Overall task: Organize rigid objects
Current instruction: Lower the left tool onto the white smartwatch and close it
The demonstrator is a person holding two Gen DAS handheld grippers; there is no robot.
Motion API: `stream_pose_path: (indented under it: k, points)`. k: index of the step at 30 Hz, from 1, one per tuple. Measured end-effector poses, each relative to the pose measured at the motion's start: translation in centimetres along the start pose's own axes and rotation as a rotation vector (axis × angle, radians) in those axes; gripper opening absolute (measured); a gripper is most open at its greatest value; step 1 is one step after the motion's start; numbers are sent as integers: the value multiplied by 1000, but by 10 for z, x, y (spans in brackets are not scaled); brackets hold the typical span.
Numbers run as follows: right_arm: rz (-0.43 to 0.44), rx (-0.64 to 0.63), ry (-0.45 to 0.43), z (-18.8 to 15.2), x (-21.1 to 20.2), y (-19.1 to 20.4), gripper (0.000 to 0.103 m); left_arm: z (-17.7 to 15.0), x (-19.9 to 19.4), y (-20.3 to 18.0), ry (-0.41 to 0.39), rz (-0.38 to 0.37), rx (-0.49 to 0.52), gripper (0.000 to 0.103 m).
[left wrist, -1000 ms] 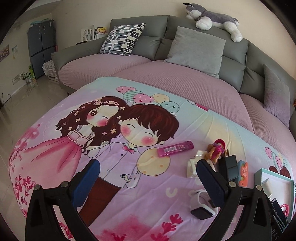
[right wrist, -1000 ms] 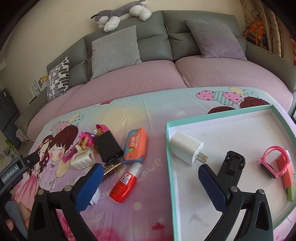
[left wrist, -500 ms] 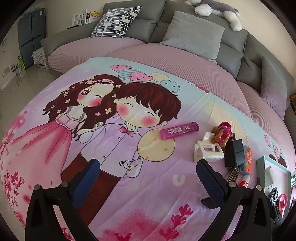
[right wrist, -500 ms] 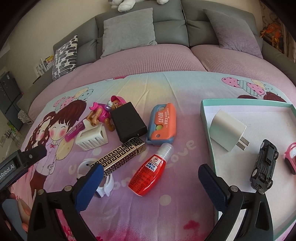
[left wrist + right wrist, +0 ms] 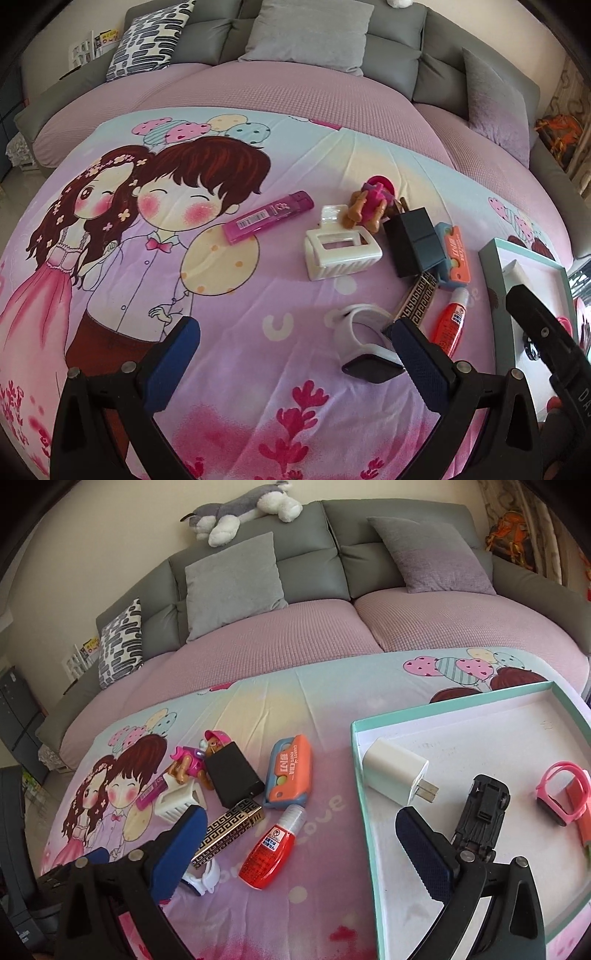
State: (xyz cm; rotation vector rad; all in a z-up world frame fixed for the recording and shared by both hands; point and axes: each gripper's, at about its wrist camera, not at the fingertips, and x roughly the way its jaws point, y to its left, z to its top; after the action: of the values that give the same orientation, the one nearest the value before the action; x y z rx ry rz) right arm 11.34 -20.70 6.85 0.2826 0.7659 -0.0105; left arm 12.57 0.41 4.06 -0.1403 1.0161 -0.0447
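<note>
Tray rim (image 5: 360, 775), red bottle (image 5: 271, 849) beside

Home living room. Big grey sectional sofa (image 5: 314, 557) with mauve seat covers, grey throw pillows (image 5: 232, 583), a patterned black-and-white cushion (image 5: 147, 40), and a plush husky (image 5: 243, 509) lying on the backrest. A cartoon-couple bedsheet (image 5: 147, 229) is spread over the near surface. Tiled floor and dark cabinet (image 5: 18, 716) at left.

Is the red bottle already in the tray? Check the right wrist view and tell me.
No, the red bottle lies on the printed sheet, left of the tray, outside its rim.
</note>
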Motion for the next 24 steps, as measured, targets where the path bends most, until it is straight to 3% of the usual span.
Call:
stream_pose_path:
  k: [7,10,18,20,24]
  points:
    - [-5,29,2,2,-1,-9,103,-5,15,-24,51,-55,83,103]
    - [6,29,19,1,2,-9,103,-9,25,-31,75,-31,105,103]
    - [17,37,47,-2,5,-8,103,-10,29,-26,63,-33,76,103]
    - [18,37,48,-2,6,-7,103,-10,28,-27,62,-37,83,101]
    - [22,30,52,-4,7,-4,103,-9,25,-30,60,-76,89,84]
